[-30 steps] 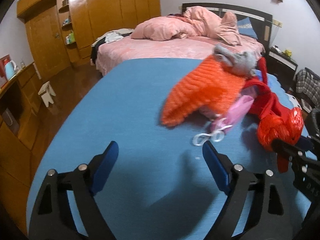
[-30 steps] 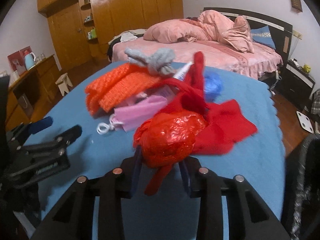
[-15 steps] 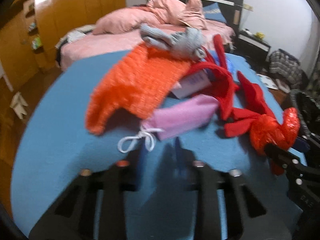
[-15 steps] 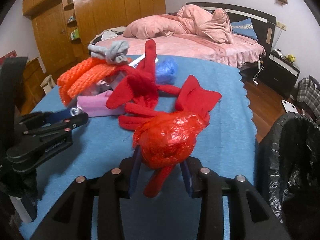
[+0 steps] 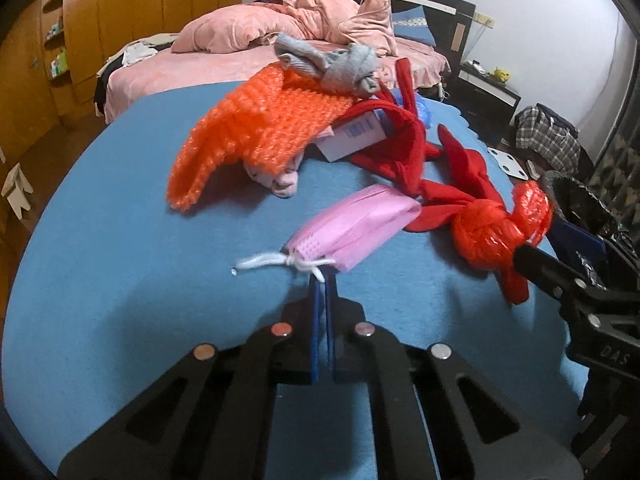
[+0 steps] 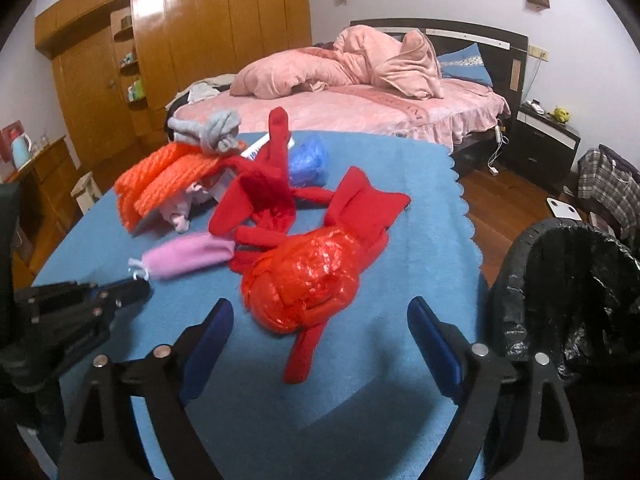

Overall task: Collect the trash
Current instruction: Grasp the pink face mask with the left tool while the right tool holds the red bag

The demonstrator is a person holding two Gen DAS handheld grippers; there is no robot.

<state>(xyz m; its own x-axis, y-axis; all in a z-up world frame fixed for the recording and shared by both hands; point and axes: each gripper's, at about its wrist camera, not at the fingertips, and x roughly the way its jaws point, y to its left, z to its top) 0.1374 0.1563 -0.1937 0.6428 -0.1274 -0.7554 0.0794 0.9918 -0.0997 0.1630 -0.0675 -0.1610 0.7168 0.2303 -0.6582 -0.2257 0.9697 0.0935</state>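
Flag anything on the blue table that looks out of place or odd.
The red plastic bag sits loose on the blue table between the open right gripper fingers, beside the black-lined bin, not in it. The left gripper is shut on the pink mask ear loop.

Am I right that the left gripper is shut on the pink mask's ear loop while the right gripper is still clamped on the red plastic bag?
Not quite. The left gripper is shut on the pink mask's ear loop, but the right gripper is open: the right wrist view shows its fingers spread wide, with the red plastic bag lying free on the blue table between them.
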